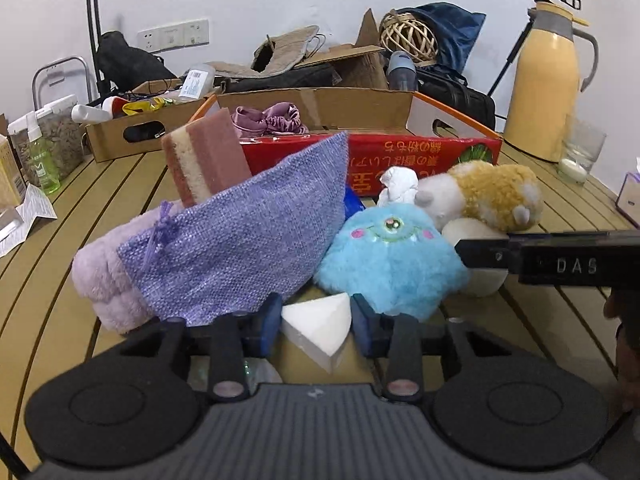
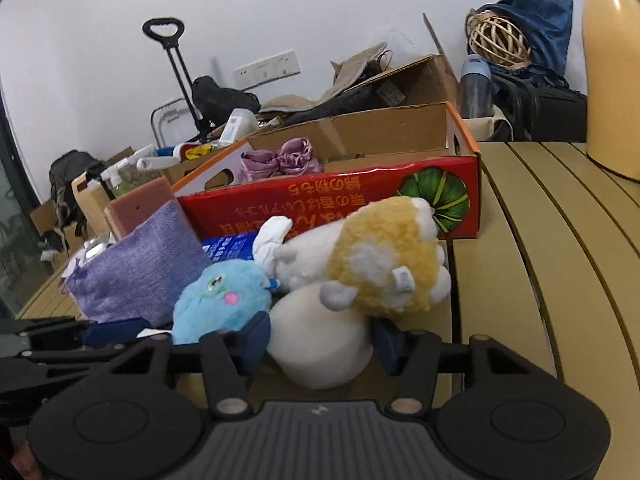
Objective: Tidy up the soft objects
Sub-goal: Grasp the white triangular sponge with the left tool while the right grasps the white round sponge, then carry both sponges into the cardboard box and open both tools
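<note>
A pile of soft things lies on the slatted table in front of a red cardboard box (image 1: 424, 152) (image 2: 360, 200). My left gripper (image 1: 316, 322) is open around a white wedge sponge (image 1: 320, 328). Behind it lie a purple woven pouch (image 1: 240, 240), a lilac towel (image 1: 104, 276), a pink layered sponge (image 1: 208, 156), a blue monster plush (image 1: 388, 256) and a yellow-white plush (image 1: 488, 192). My right gripper (image 2: 320, 338) is open around a white round sponge (image 2: 320, 340), under the yellow-white plush (image 2: 380, 256), beside the blue plush (image 2: 220, 296). A purple satin scrunchie (image 2: 280, 158) lies in the box.
A yellow thermos (image 1: 548, 76) and a glass with a candle (image 1: 580, 156) stand at the right. A brown cardboard box (image 1: 132, 128) of bottles and a green spray bottle (image 1: 44, 164) stand at the left. Bags and boxes crowd the back.
</note>
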